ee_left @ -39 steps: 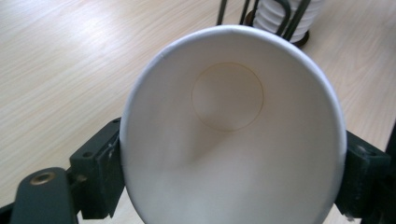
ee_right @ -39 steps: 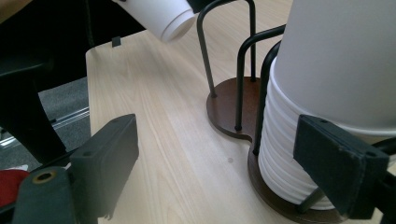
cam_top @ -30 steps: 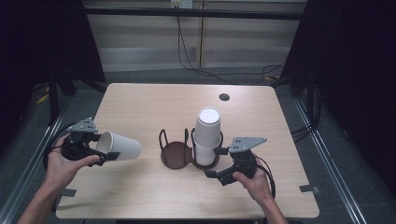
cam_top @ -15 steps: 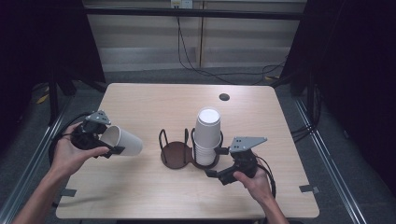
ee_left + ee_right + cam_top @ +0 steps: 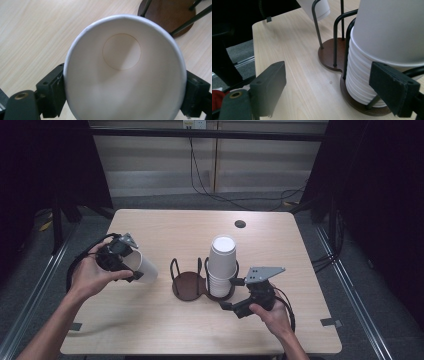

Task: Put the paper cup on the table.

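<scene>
A white paper cup (image 5: 146, 267) is held tilted over the left part of the table, its bottom pointing down toward the holder. My left gripper (image 5: 129, 264) is shut on it near the rim. In the left gripper view I look into the cup (image 5: 125, 75), with a black jaw pressed against each side. A dark two-ring wire cup holder (image 5: 189, 282) stands at mid-table. Its right ring carries a stack of white cups (image 5: 221, 265). My right gripper (image 5: 231, 293) rests open just in front of that stack (image 5: 387, 37), with its jaws apart and touching nothing.
The holder's left ring (image 5: 329, 55) has nothing in it. A small dark round hole (image 5: 240, 224) sits near the table's far edge. Metal rails run along the floor on both sides, and cables lie behind the table.
My left hand has carried the cup to the right and a little farther away, closer to the holder, and the cup now tips more downward. The right gripper has stayed still.
</scene>
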{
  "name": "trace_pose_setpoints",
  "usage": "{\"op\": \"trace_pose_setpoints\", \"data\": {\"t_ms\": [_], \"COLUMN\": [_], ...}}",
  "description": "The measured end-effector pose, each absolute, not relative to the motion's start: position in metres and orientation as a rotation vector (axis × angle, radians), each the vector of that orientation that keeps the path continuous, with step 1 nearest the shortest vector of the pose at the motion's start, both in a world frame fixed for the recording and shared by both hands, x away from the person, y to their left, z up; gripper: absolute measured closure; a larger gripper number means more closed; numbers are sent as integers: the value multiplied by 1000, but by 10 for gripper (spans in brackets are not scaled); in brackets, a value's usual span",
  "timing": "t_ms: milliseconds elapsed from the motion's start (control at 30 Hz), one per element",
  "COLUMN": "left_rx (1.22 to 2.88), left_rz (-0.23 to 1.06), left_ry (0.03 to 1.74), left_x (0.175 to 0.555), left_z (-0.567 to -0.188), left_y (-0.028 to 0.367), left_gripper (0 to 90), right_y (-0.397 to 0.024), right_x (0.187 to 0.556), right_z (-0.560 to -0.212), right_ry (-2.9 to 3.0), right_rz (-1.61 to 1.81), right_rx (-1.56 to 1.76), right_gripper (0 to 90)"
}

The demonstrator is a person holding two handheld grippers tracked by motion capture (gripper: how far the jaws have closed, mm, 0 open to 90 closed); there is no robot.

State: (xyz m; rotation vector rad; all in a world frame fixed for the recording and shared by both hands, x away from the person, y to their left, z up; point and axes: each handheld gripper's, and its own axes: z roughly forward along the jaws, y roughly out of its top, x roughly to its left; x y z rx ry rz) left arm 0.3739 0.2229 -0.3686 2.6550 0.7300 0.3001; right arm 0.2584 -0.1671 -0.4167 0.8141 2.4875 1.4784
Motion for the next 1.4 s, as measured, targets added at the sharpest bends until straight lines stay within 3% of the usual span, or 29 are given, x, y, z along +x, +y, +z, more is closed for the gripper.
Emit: {"op": "trace_pose_setpoints", "data": {"t_ms": [267,767,1400], "left_rx": [2767,2872,2735], "left_rz": [249,244,215], "left_ry": [687,713,724], "left_x": [380,396,404], "left_z": [-366,-395,-412], "left_y": [200,174,178], "left_gripper": [128,110,56], "right_y": [-168,-166,-171], "right_x": [258,261,263], "right_z": [-416,-422,-424], "right_ry": [2489,2511,2490], "right_rz": [1475,1467,1480], "right_rx": [813,829,871], "right_gripper": [143,142,142]}}
